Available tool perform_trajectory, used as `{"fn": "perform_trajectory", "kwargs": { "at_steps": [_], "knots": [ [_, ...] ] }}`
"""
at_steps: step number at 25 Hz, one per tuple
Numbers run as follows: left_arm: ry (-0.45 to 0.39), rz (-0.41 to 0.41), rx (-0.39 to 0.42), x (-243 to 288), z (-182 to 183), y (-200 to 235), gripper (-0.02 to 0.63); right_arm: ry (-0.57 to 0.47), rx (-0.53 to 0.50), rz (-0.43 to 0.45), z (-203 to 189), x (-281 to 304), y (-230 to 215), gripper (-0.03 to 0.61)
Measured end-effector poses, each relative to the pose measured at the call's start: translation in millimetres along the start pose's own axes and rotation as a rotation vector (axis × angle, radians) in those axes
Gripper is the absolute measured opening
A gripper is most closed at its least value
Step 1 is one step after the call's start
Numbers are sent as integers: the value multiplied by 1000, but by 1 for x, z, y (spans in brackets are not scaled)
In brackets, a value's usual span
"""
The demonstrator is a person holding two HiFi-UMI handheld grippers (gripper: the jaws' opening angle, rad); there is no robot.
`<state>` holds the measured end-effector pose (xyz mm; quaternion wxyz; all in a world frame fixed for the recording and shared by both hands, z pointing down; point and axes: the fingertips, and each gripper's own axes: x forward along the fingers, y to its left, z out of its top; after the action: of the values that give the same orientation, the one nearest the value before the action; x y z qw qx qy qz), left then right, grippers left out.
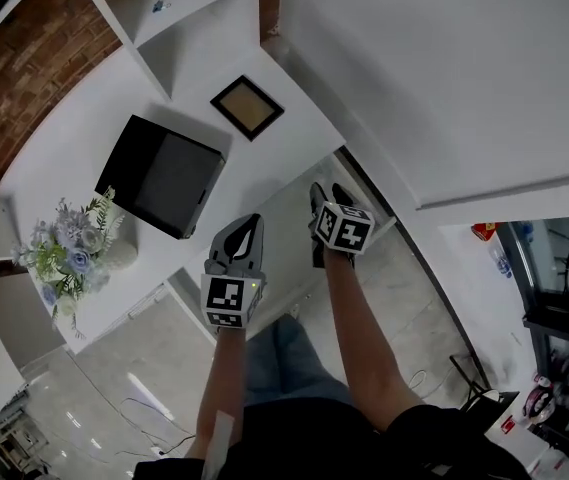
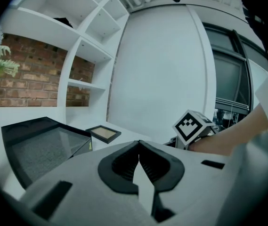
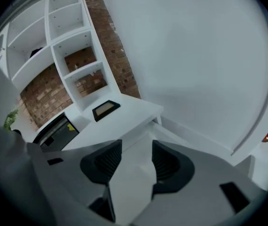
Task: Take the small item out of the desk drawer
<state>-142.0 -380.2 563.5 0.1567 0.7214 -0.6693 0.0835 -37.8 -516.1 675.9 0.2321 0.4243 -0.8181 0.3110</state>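
A white desk (image 1: 286,158) runs across the head view, and both grippers hover at its front edge. My left gripper (image 1: 251,222) is shut, its dark pads meeting at the tips (image 2: 138,144), with nothing between them. The right gripper (image 1: 327,189) stands open beside it, over the desk's right end, with an empty gap between its pads (image 3: 136,144). Its marker cube (image 2: 192,125) shows in the left gripper view. I see no open drawer and no small item in any view.
A black box (image 1: 164,178) sits on the desk ahead of the left gripper, with a small dark picture frame (image 1: 248,107) behind it. A bunch of pale flowers (image 1: 69,253) stands at the left. White shelves (image 1: 164,28) and a brick wall rise behind.
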Motion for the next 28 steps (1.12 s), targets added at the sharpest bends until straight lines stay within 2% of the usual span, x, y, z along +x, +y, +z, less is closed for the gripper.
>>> {"fn": "perform_trajectory", "kwargs": {
  "at_steps": [7, 16, 28],
  "knots": [
    [50, -10, -38, -5, -34, 3, 9, 119, 18, -88, -44, 60, -16, 195],
    [68, -9, -59, -11, -53, 13, 9, 226, -19, -221, -67, 93, -37, 200],
    [67, -16, -62, -17, -54, 19, 9, 190, 3, -227, -63, 85, -36, 152]
  ]
}}
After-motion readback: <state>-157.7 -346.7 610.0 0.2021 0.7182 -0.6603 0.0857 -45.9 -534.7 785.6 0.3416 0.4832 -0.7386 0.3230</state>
